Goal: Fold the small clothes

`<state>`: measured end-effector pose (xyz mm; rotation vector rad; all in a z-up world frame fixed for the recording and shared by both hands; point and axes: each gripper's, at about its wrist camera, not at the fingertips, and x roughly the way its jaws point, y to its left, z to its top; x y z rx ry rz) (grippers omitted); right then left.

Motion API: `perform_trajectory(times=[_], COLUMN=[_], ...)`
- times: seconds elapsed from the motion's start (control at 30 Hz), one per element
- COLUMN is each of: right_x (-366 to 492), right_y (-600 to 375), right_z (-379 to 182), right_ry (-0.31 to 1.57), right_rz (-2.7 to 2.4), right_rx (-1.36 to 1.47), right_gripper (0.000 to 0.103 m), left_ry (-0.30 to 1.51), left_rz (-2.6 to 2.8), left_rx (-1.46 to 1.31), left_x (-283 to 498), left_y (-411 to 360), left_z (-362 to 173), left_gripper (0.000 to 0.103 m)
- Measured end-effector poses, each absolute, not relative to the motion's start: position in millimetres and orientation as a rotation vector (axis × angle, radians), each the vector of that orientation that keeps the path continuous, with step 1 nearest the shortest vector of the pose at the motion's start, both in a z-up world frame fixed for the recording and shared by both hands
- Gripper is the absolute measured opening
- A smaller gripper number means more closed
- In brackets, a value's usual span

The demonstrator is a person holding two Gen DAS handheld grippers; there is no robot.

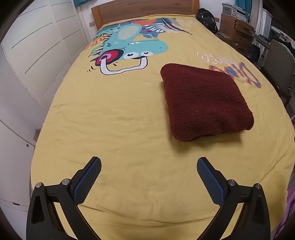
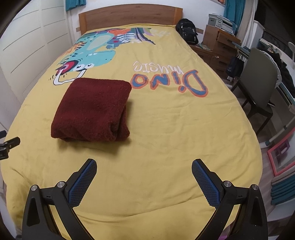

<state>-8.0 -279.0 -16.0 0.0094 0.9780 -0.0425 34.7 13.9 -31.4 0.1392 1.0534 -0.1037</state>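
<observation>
A dark red knitted garment (image 1: pixel 204 101) lies folded into a thick square on the yellow bed cover (image 1: pixel 119 120). It also shows in the right wrist view (image 2: pixel 92 110), left of centre. My left gripper (image 1: pixel 149 162) is open and empty, hovering over the cover in front of and left of the garment. My right gripper (image 2: pixel 144 164) is open and empty, in front of and right of the garment. The tip of the left gripper (image 2: pixel 9 145) shows at the left edge of the right wrist view.
The bed cover has a dinosaur print (image 2: pixel 88 53) and "Dino music" lettering (image 2: pixel 169 79). A wooden headboard (image 2: pixel 129 16) stands at the far end. White wardrobe doors (image 1: pixel 36 46) line the left. A black backpack (image 2: pixel 187 33), drawers (image 2: pixel 219 48) and a chair (image 2: pixel 258 85) stand right.
</observation>
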Motion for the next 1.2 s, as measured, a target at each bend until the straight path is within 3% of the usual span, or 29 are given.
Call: perform_trajectory(times=[1.2], right_x=[-6], right_y=[-279], right_z=[-17], right_ry=[0.991], right_rz=[-0.041], right_rx=[0.011], right_gripper=[0.103], left_ry=[1.052], left_rz=[-0.117], left_rx=[0.14], left_x=[32], left_y=[4], left_z=[-27], left_gripper=[0.102])
